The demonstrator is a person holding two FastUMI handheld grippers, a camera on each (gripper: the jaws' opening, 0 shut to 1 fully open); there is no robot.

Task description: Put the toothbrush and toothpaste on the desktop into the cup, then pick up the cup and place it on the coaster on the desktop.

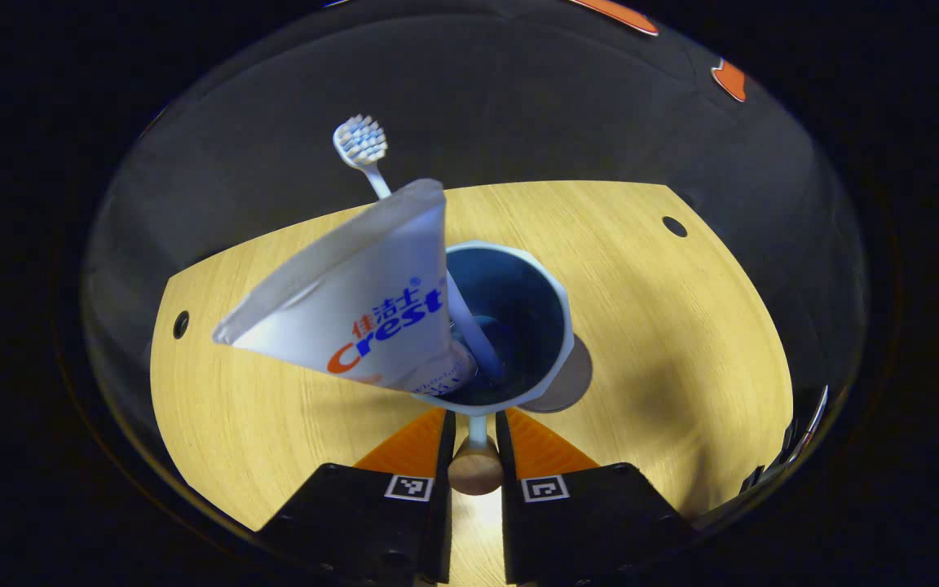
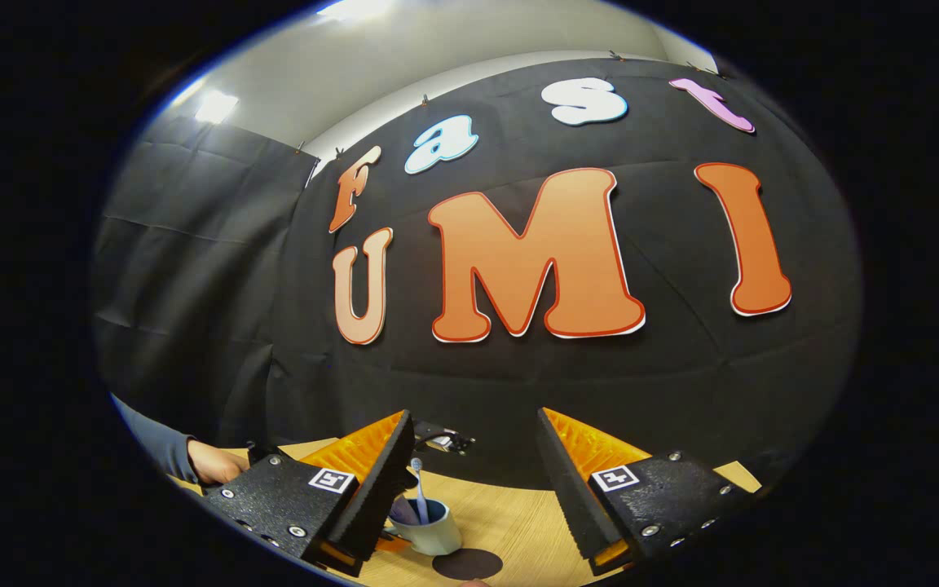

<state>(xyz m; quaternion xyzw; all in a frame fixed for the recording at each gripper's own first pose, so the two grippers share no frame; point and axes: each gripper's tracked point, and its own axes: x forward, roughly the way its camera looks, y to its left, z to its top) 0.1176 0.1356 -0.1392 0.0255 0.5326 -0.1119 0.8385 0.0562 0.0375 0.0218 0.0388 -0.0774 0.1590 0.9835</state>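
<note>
A white cup (image 1: 565, 326) with a blue inside holds the white toothpaste tube (image 1: 363, 310), which leans out to the left, and the white toothbrush (image 1: 361, 140), bristles up. My left gripper (image 1: 476, 440) is shut on the cup's handle, whose wooden knob (image 1: 476, 469) sits between the fingers. The dark round coaster (image 1: 571, 383) lies on the wooden desktop (image 1: 665, 326), partly hidden behind the cup's lower right side. In the right gripper view, my right gripper (image 2: 473, 420) is open and holds nothing, high above the desk. Below it are the cup (image 2: 433, 528), the toothbrush (image 2: 419, 489) and, just right of the cup, the coaster (image 2: 467, 562).
The desktop has a small dark hole near each far corner (image 1: 674, 227) (image 1: 181, 324). A person's hand (image 2: 217, 463) and grey sleeve reach in from the left. A small dark object (image 2: 441, 440) sits at the desk's back edge by the black cloth wall.
</note>
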